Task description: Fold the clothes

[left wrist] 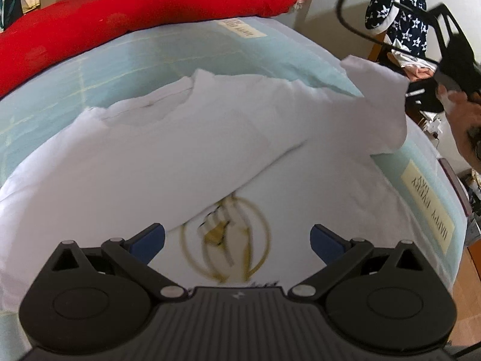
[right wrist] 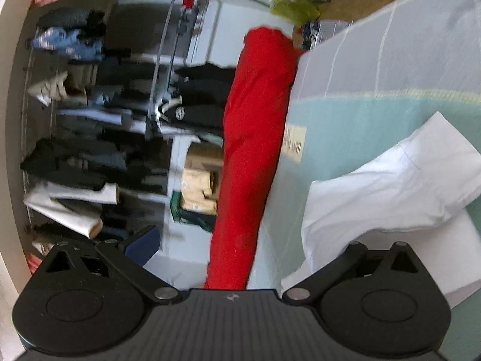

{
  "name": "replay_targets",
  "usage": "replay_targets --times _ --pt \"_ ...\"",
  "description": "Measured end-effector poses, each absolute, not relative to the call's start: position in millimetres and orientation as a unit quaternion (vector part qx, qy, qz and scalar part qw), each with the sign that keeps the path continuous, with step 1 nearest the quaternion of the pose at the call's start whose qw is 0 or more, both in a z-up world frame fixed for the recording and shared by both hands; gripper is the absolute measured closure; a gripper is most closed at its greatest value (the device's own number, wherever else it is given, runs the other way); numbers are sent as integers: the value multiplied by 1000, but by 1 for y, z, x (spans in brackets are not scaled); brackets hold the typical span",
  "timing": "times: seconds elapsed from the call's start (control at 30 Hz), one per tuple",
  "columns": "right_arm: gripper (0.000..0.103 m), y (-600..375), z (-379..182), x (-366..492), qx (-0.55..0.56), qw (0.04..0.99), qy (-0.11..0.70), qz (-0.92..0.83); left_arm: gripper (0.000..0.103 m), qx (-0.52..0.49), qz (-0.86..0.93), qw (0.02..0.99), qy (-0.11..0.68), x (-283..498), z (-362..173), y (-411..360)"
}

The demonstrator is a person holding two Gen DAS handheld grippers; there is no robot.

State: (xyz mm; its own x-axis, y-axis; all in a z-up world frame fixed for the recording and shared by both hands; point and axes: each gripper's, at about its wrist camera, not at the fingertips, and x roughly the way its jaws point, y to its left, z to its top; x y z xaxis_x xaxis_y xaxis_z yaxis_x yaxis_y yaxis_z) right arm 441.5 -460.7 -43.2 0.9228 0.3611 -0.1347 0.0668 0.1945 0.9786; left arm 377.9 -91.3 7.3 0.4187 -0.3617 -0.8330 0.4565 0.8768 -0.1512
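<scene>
White shirt [left wrist: 150,156] blurred on bed [left wrist: 105,63], right tool [right wrist: 237,240] with one finger hidden by sleeve [right wrist: 405,180], grip not discernible, left tool [left wrist: 237,240] held wide apart, empty.

Black left gripper [left wrist: 237,237] with ribbed housing, silver pivot screws, blue finger pads [left wrist: 148,242], seemingly rubber

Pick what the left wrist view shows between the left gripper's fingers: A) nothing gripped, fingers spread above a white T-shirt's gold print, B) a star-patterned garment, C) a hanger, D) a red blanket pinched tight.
A: the left gripper has its blue pads wide apart with nothing between them, over the gold emblem of the white T-shirt.
</scene>
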Motion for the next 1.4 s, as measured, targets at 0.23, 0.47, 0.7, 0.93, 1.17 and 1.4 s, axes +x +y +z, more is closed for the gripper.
replay_targets --times 0.23,0.47,0.7,0.93,1.17,1.4 --pt "0 -408 -33 466 589 768 221 121 1 57 -229 841 486 370 6 -53" --pt "0 -357 -29 487 513 787 314 136 1 66 -233 831 501 366 3 -23" --pt "0 -328 -16 497 467 793 357 161 1 58 -238 830 501 369 4 -4" --pt "0 -295 2 506 371 819 397 183 1 62 -247 830 497 373 5 2" --pt "0 -284 11 506 351 821 403 201 1 60 -250 829 497 374 5 6" --pt "0 -269 24 508 334 833 387 212 1 54 -253 826 501 374 3 9"
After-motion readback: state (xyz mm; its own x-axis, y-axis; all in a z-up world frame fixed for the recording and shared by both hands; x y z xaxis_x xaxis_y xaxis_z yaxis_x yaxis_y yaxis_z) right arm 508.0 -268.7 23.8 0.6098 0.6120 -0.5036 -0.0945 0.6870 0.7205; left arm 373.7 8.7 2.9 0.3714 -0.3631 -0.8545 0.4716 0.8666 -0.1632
